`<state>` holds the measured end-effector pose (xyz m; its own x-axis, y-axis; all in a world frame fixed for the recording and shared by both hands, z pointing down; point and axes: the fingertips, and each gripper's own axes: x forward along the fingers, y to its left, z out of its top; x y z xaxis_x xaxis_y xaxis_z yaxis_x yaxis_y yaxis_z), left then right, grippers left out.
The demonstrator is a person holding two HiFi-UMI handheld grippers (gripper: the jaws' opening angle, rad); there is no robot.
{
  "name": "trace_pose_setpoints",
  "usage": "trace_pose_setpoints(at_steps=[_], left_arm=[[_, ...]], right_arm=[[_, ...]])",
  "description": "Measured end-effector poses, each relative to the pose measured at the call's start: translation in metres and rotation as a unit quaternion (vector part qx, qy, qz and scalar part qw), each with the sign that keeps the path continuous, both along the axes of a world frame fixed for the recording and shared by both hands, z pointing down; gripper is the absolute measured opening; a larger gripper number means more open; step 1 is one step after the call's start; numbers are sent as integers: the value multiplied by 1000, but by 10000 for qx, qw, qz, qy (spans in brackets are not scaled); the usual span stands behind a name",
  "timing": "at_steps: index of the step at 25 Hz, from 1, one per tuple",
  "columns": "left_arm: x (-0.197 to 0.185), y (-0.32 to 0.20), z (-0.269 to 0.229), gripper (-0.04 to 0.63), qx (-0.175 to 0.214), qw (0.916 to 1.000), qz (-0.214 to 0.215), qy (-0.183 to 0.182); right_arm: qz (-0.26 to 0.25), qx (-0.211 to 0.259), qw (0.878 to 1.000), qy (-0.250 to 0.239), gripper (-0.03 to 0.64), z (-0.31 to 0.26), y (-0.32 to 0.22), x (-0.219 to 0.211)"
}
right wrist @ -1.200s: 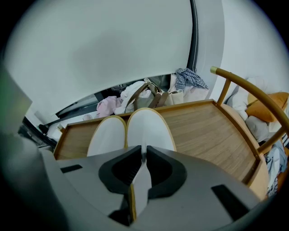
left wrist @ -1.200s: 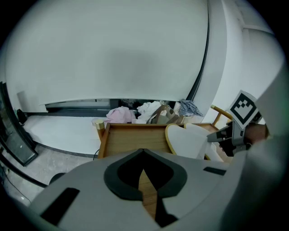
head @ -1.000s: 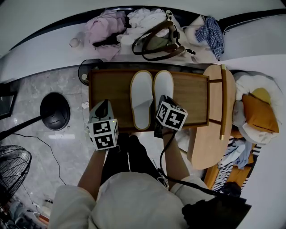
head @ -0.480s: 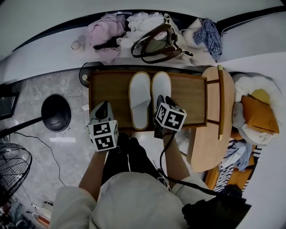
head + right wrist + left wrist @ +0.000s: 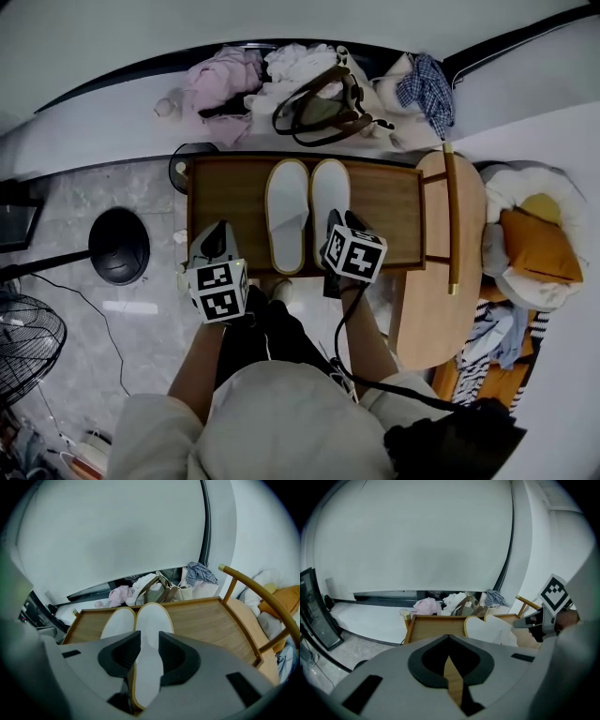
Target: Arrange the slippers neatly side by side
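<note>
Inspecting first the low wooden table (image 5: 225,192) with its raised rim, standing on grey stone floor between a black round base (image 5: 119,246) and a wooden chair (image 5: 452,225). Noting heaped clothes (image 5: 225,80) and a brown-handled bag (image 5: 323,101) beyond its far edge. Finding both white slippers on the middle of the table: the left slipper (image 5: 287,216) and the right slipper (image 5: 330,190) lying lengthwise front to back, parallel, inner edges touching or very nearly so, far ends level. Marking the near end of the right slipper as hidden in the head view behind the tool above it. Recording the right gripper (image 5: 149,652) poised over that near end, jaws apart and having just been opening, pads clear of the slipper showing through the gap, nothing clamped. Recording the left gripper (image 5: 449,640) hovering over the bare left part of the table, jaw tips together, gripping nothing, only bare wood showing behind them. Judging the arranging as essentially done: pair set side by side and released, neither tool touching it. Rating the remainder as minor at most: possibly evening the near ends, otherwise drawing both grippers clear.
</note>
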<state>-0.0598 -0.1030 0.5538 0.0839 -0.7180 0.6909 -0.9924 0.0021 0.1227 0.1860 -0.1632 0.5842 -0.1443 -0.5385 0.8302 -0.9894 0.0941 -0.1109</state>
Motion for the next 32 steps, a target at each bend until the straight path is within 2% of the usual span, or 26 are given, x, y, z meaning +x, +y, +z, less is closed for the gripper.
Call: trace_pose_setpoints(at_steps=[10, 22, 32], left_arm=[[4, 12, -32, 3, 255, 9995, -186, -32], [23, 6, -87, 3, 793, 9968, -10, -21], [30, -14, -127, 3, 1247, 9921, 152, -20]], right_arm=[[-239, 290, 9992, 104, 118, -30, 12, 12], [-222, 873, 9958, 134, 54, -88, 19, 29], [-262, 1433, 9893, -53, 43, -141, 16, 43]])
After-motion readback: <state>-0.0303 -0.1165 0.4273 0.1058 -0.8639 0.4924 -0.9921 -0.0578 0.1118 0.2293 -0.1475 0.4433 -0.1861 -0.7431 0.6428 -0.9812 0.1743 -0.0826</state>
